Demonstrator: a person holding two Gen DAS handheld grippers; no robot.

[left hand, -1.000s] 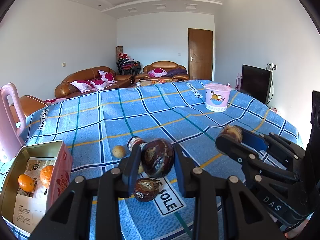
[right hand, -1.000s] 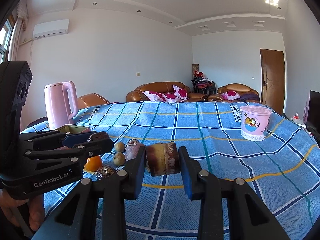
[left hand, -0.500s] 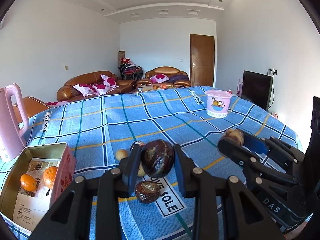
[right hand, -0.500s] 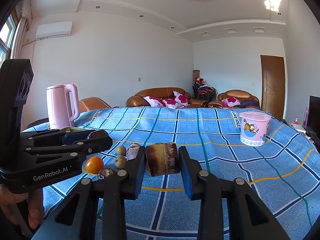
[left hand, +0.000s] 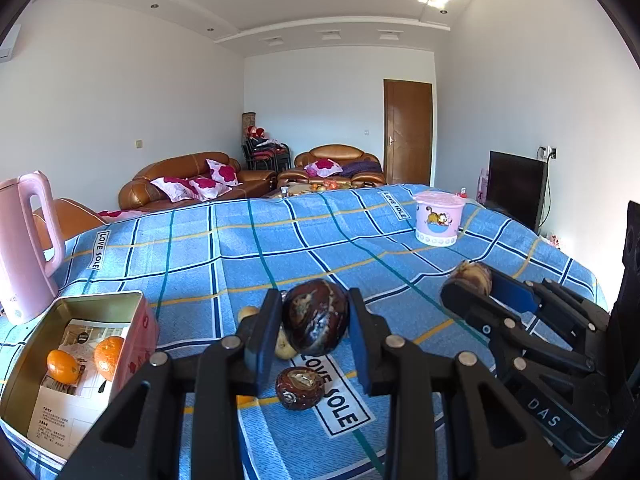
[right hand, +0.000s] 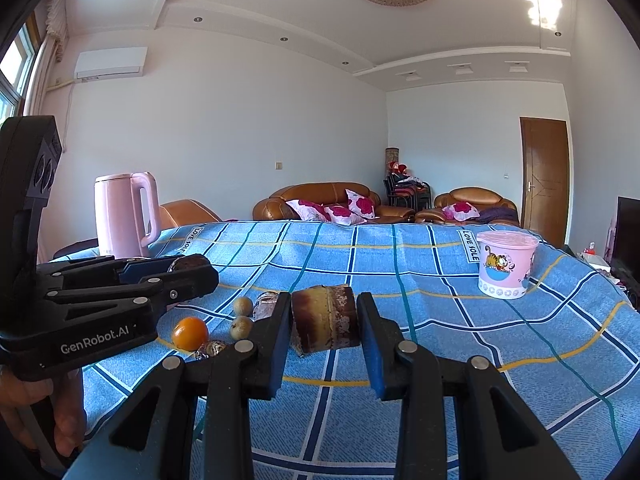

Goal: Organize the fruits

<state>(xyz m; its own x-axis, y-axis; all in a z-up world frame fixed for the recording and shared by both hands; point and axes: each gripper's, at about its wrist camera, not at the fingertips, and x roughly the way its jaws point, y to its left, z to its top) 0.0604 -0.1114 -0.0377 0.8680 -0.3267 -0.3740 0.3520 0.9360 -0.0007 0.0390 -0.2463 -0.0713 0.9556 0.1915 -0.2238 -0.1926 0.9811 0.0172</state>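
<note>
1. Wide blue checked cloth (left hand: 280, 248) covers the table, a pink kettle (left hand: 24, 240) far left, a pink cartoon tub (left hand: 438, 218) far right.
2. Near left sits the open tin box (left hand: 24, 368), two oranges (left hand: 63, 366) already inside on a paper leaflet. That looks like the drop-off.
3. Left gripper (left hand: 316, 334) is clamped on a dark round fruit (left hand: 316, 322), lifted clear of the cloth.
4. Right gripper (right hand: 324, 322) pinches a brown cut fruit piece (right hand: 325, 320), flat faces against the pads, also in the air.
5. Loose on the cloth just past the fingers: another dark fruit (left hand: 299, 387), one orange (right hand: 190, 333) and two small tan fruits (right hand: 242, 306).
6. To do this well, I'd say swing the left load over the box, lower it between the oranges before letting go, and keep the right gripper back so the two don't collide.
</note>
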